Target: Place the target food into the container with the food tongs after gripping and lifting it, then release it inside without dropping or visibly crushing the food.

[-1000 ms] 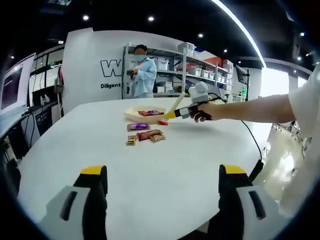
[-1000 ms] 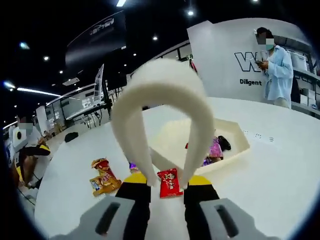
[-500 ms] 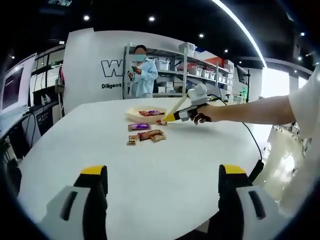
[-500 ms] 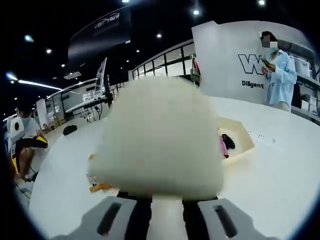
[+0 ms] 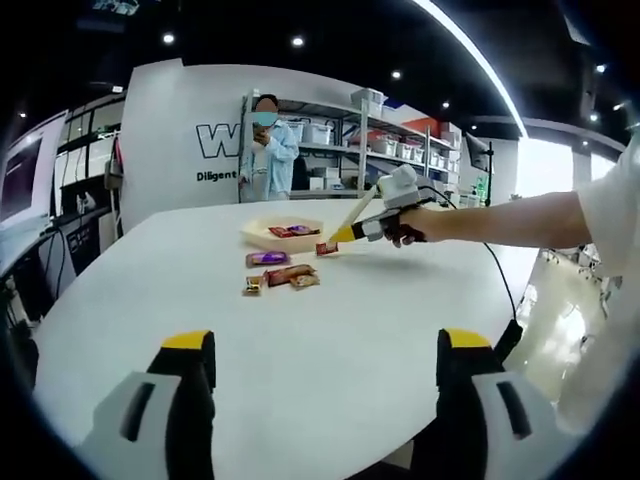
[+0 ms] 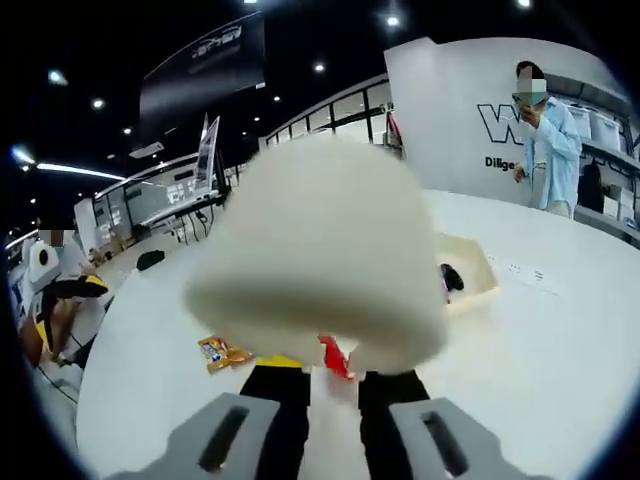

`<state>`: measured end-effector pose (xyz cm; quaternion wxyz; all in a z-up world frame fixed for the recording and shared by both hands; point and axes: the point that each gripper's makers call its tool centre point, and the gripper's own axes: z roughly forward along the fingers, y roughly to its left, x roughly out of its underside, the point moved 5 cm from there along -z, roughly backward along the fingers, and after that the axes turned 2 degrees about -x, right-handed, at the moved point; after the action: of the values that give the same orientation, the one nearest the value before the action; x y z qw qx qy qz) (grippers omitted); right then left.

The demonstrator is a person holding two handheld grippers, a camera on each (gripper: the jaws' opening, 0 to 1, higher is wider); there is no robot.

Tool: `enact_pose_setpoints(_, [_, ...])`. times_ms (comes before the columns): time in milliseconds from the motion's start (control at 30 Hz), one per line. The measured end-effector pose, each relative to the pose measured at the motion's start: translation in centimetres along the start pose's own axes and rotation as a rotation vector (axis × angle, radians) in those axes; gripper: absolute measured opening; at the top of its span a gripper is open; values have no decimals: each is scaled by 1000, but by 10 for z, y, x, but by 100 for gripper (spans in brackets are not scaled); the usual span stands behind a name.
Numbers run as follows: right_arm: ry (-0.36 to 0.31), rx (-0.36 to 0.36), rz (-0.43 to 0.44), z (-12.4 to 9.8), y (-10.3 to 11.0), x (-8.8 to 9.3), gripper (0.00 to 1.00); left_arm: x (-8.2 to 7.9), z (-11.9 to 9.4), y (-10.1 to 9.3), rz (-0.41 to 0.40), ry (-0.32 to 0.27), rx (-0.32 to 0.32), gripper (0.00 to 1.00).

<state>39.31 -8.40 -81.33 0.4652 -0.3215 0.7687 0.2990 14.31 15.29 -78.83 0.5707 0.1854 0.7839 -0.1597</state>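
The right hand-held gripper point(image 6: 322, 380) squeezes white tongs point(image 6: 320, 265) (blurred, close to the lens) that pinch a red snack packet point(image 6: 334, 357) just beside the tray point(image 5: 262, 234). The left hand-held gripper point(image 5: 325, 385) stands open over the table point(image 5: 330, 310).

Left gripper point(image 5: 325, 375) hangs low at the near side, jaws spread wide with nothing between them. A bare forearm point(image 5: 500, 218) reaches in from the right, hand point(image 5: 404, 230) wrapped around the right gripper point(image 6: 323, 375), whose jaws stand pressed close together on the cream food tongs point(image 6: 320, 265).
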Motion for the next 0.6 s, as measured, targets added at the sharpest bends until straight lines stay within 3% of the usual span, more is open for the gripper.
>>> enact_pose_setpoints(300, [-12, 10, 25, -12, 0, 1, 11, -4, 1, -6, 12, -8, 16, 90])
enact_pose_setpoints(433, [-4, -16, 17, -8, 5, 4, 14, -4, 1, -6, 12, -9, 13, 90])
enact_pose_setpoints(467, [0, -8, -33, -6, 7, 4, 14, -4, 1, -6, 12, -8, 13, 90])
enact_pose_setpoints(600, [6, -20, -28, 0, 9, 5, 15, -3, -3, -4, 8, -10, 5, 90])
